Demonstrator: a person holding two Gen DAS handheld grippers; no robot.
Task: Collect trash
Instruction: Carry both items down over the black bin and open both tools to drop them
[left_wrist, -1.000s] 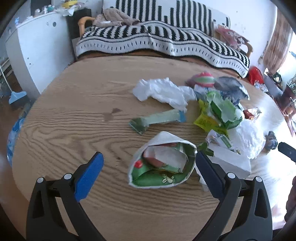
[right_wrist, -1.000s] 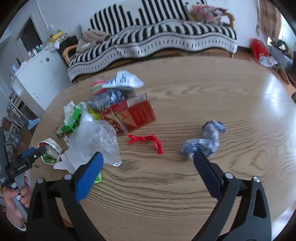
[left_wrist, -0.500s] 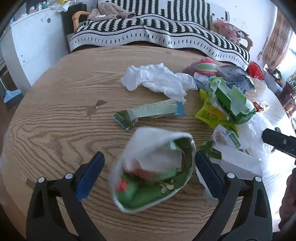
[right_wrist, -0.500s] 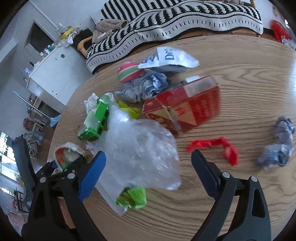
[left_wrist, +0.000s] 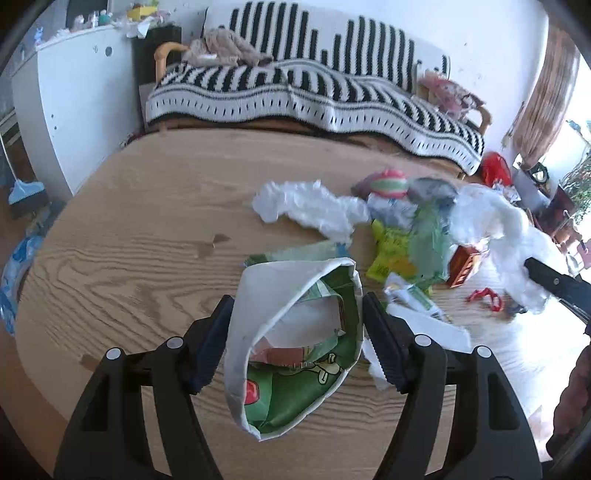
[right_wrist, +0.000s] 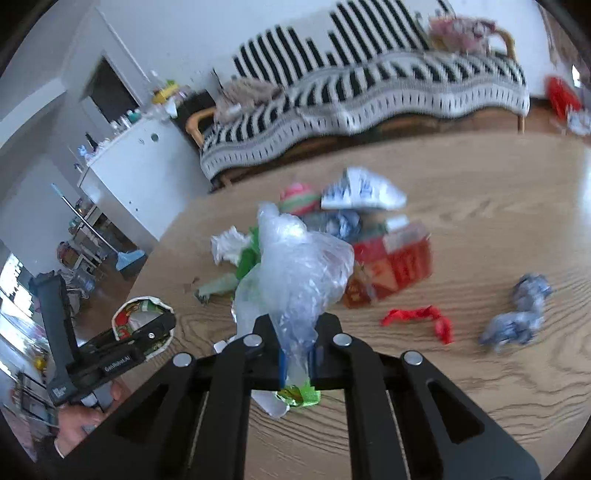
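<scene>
Crinkled clear plastic — a thin bag (right_wrist: 299, 266) — is pinched between the closed jaws of the right gripper (right_wrist: 297, 363), its bulk billowing up above the fingers and a green scrap (right_wrist: 301, 395) hanging under them. The left gripper (left_wrist: 295, 343) has an open paper bag (left_wrist: 291, 332) between its jaws, which are closing; both pads sit against the bag's sides, and the mouth shows green printed wrappers and white paper already stuffed inside.

On the wooden table (left_wrist: 129, 229) the rest of the trash lies in a loose heap beyond the paper bag: a crumpled white tissue (left_wrist: 310, 210), a yellow-green wrapper (left_wrist: 388, 247), a pink-and-green ball (right_wrist: 299, 197), a white printed packet (right_wrist: 362, 190) and a red carton (right_wrist: 395, 266). Off to the side, apart from the heap, sit a red ribbon scrap (right_wrist: 421, 317) and a grey-blue crumpled wad (right_wrist: 517, 314).

Behind the table stands a sofa under a black-and-white striped throw (left_wrist: 314, 92) — and a white cabinet (left_wrist: 81, 107) to one side.
</scene>
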